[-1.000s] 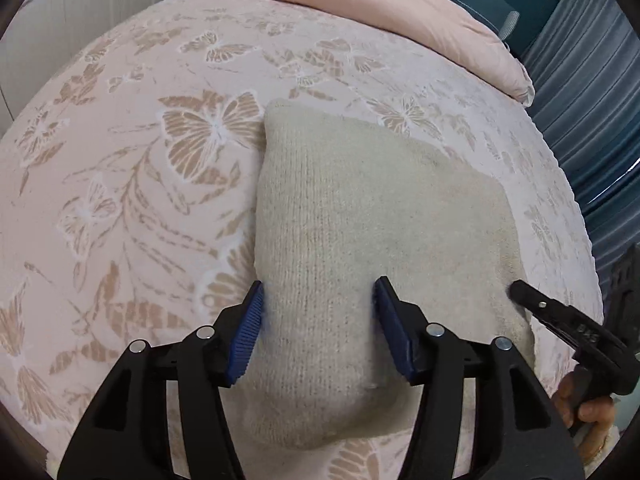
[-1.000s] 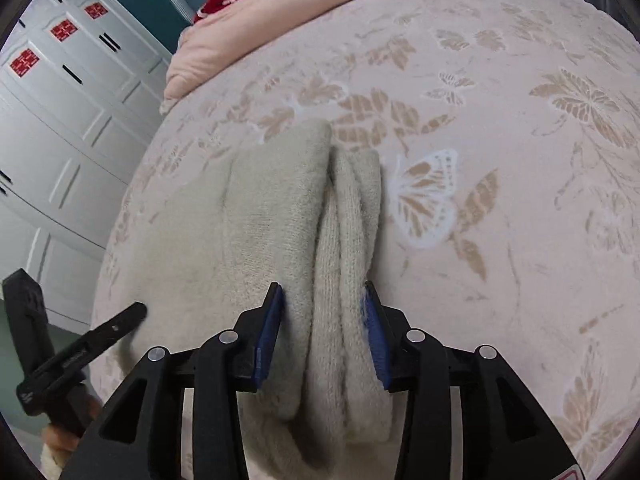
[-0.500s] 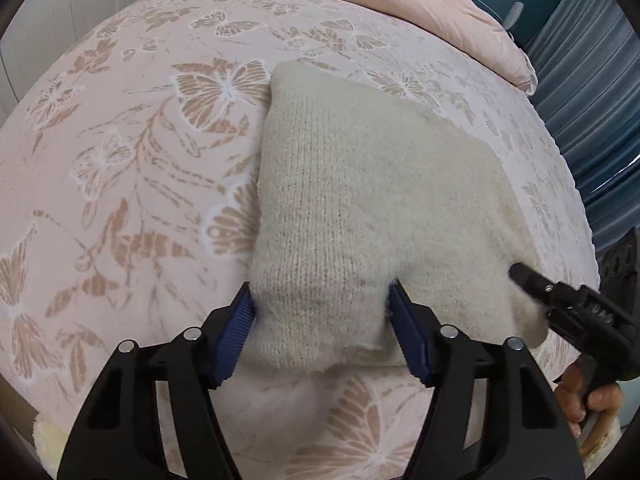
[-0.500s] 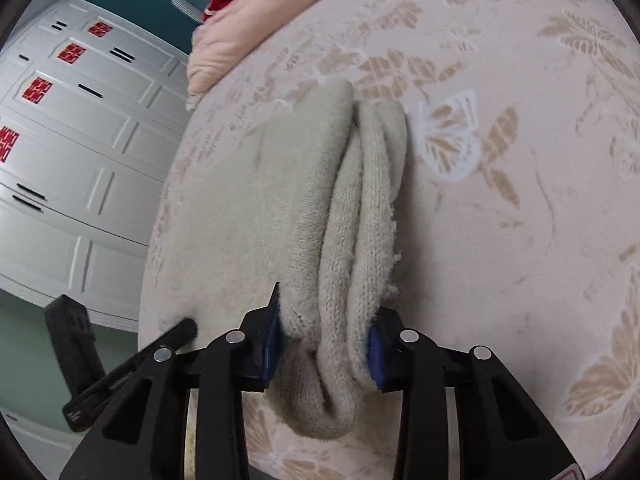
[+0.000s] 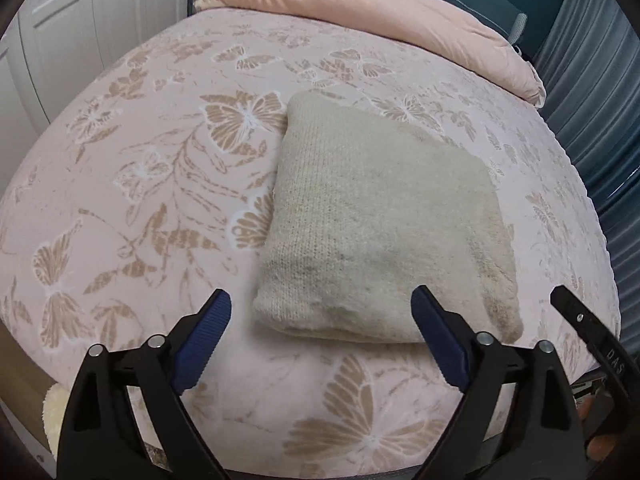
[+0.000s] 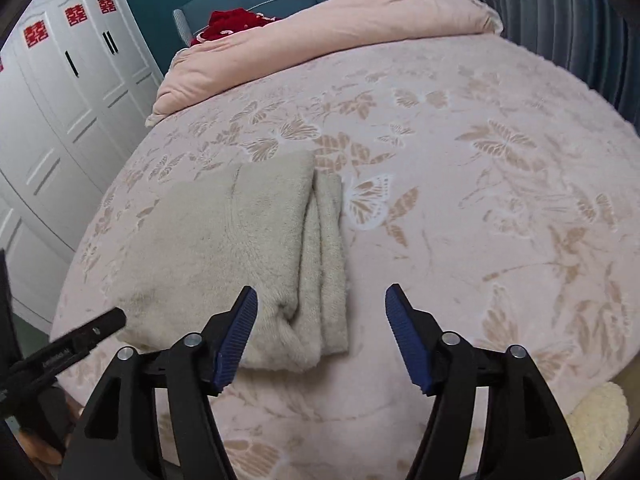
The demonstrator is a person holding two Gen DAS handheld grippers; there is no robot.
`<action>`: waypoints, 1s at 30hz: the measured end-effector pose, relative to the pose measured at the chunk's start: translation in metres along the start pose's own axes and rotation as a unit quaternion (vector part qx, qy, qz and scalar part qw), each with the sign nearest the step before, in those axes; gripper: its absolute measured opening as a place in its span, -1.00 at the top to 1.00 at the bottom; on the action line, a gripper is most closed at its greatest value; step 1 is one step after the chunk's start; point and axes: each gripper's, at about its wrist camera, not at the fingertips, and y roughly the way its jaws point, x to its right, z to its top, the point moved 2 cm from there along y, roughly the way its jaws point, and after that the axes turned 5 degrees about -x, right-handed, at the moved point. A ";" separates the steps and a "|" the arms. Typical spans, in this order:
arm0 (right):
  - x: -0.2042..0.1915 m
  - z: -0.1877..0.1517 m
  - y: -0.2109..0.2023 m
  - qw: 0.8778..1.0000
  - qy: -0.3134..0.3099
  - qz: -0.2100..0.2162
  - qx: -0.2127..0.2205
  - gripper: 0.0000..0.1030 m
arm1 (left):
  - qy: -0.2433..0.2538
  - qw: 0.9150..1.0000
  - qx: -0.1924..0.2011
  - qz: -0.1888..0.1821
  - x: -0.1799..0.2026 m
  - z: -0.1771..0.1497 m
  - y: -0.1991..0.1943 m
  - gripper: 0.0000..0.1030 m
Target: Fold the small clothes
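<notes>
**Item: beige knit garment, folded, on bed**

Location: the knit garment [image 5: 380, 232] lies flat on the butterfly-print bedspread [image 5: 132, 184], just ahead of both grippers. It sits ahead of and between the left gripper [image 5: 322, 336] jaws; ahead and to the left of the right gripper [image 6: 320, 338].

Grippers: both stand wide apart, holding nothing, clear of the cloth.

Condition: folded to a compact rectangle. Stacked layer edges show along the side nearest the right gripper [image 6: 324, 256]; the opposite side is a rounded, closed fold.

Handling, judged: soft, thick, light, fuzzy knit; not fragile, not slippery. Layers likely slide apart if lifted by one ply.

Hold: pinch the full stack at the near corners, all layers together.

Beyond: pink duvet [image 6: 328, 36], white wardrobe [image 6: 60, 92].
</notes>
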 end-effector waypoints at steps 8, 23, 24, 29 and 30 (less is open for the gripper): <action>-0.005 -0.051 -0.025 0.998 -0.002 -0.051 0.026 -0.53 | 0.036 0.996 0.068 0.041 0.036 -0.035 -0.036 -0.91; -0.027 -0.085 -0.045 0.997 -0.045 -0.058 0.032 -0.62 | 0.094 0.985 0.112 0.089 0.071 -0.088 -0.060 -0.91; -0.031 -0.086 -0.047 0.996 -0.056 -0.062 0.038 -0.62 | 0.098 0.984 0.113 0.093 0.074 -0.089 -0.060 -0.91; -0.024 -0.088 -0.048 0.994 -0.056 -0.084 0.034 -0.63 | 0.090 0.980 0.128 0.121 0.068 -0.091 -0.068 -0.91; -0.019 -0.087 -0.050 0.995 -0.042 -0.081 0.039 -0.63 | 0.081 0.981 0.127 0.122 0.063 -0.090 -0.068 -0.91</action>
